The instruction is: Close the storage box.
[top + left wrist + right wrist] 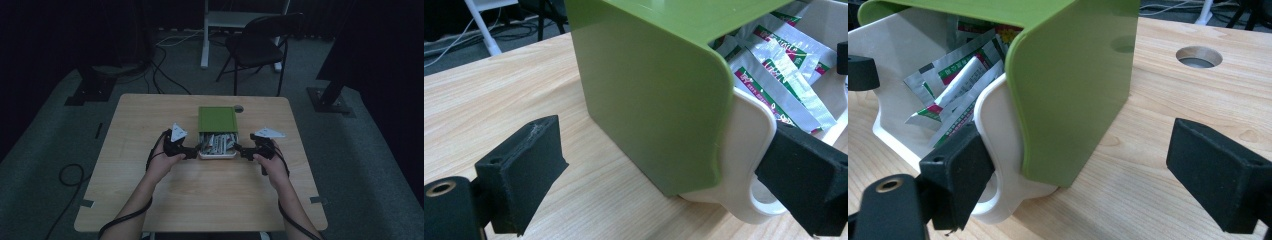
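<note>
Green-lidded white box sits mid-desk toward the far edge, lid slid back so its foil sachets show; left gripper and right gripper flank its near corners, seemingly to steady it. Left gripper view: jaws spread wide, grasping nothing, one beside the white handle; right gripper view: likewise agape by the other handle; pale wooden desk, dim carpeted room, chair.

green lid over white box; silver sachets with red-green print; black grippers; pale wood-grain table.
</note>
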The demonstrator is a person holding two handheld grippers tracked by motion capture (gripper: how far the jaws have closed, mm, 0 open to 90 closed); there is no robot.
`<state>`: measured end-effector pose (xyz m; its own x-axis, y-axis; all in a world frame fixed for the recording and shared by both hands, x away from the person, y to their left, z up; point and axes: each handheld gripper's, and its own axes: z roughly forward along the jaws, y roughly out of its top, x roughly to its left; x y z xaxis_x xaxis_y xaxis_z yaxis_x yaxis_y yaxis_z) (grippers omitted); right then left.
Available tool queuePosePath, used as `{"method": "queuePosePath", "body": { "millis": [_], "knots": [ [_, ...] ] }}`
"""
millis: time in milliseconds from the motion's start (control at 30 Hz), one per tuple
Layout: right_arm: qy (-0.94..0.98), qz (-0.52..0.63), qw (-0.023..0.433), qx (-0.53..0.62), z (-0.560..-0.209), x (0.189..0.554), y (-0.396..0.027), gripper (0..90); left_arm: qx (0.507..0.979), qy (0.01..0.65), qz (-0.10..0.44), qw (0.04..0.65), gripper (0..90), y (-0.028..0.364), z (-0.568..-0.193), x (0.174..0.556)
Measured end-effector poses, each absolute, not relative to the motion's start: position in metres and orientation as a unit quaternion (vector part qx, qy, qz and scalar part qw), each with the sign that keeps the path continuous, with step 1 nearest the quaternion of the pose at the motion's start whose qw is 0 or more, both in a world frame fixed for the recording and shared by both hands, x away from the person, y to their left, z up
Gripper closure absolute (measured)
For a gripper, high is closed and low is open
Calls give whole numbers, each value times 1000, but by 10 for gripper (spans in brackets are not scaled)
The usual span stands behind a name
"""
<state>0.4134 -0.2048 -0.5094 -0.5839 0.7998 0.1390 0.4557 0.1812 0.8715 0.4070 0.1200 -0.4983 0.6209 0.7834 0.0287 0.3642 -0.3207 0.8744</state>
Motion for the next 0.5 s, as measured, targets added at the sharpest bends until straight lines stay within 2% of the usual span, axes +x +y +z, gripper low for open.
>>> {"method": "queuePosePath", "body": {
  "millis": [500],
  "knots": [
    [740,483,186,429,-511,421,-202,120,775,374,235,451,80,120,-499,414]
  ]
}}
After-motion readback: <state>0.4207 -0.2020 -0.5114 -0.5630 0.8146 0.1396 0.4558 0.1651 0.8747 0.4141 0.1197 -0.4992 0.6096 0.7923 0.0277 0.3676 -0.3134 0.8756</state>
